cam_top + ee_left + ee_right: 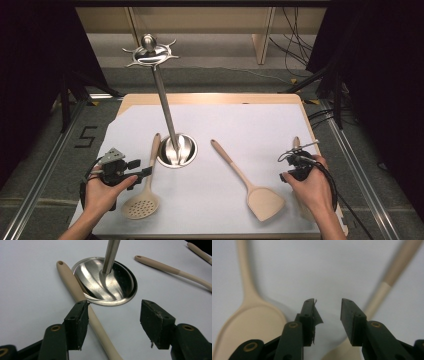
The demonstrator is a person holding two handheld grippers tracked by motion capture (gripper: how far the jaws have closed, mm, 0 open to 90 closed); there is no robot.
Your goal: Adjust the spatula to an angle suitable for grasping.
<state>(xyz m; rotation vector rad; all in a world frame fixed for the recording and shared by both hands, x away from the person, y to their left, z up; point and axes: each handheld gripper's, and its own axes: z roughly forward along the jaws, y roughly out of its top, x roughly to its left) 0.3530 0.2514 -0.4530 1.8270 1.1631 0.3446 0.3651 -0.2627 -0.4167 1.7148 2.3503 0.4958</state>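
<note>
Beige slotted plastic spoon (144,192) lies at lower left of the high view, its handle touching the steel stand's round base (177,150), and the open, empty left gripper (113,322) might knock that stand if it closes carelessly, while the right gripper (328,320) hangs open, holding nothing.

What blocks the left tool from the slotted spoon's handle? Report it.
Nothing visible. The left tool is open, and the slotted spoon handle lies just beside one finger. The stand's steel base touches the handle farther up, clear of the grasp spot.
</note>
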